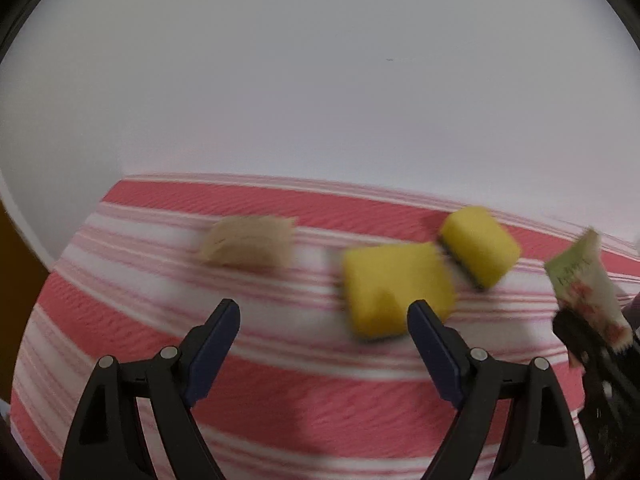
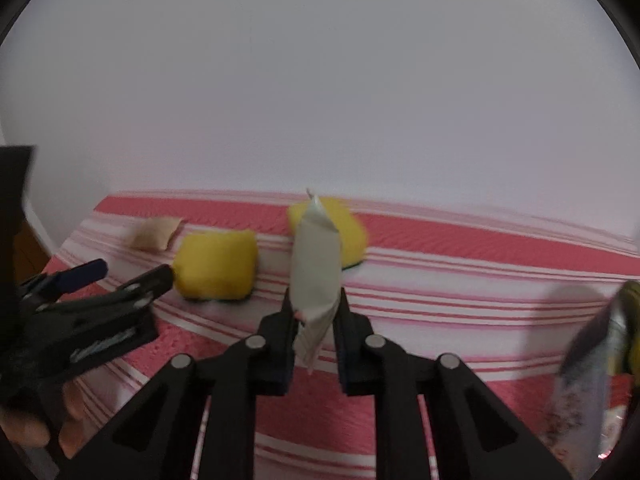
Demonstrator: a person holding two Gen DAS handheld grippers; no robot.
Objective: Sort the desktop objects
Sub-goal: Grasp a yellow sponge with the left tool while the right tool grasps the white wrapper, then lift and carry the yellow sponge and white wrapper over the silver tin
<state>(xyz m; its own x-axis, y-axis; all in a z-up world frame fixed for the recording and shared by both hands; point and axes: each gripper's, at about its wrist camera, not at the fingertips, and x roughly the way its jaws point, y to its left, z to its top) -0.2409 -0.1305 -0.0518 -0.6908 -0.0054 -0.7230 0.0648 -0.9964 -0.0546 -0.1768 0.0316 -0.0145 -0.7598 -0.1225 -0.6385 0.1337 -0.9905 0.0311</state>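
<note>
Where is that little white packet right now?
The white packet is pinched upright in the right gripper, held above the striped cloth in front of the two yellow sponges.

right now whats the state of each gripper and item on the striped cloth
left gripper: open, empty
right gripper: shut on white packet, lifted
near yellow sponge: lying flat
far yellow sponge: lying flat
beige sachet: lying flat

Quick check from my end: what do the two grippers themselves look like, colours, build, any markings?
Both match: the left gripper and right gripper have matte black plastic linkage arms with triangular cut-outs and round silver pivot pins. The fingers carry dark navy pads. No cables or markings are legible. Bare fingers hold the left gripper; no sleeve shows.
</note>
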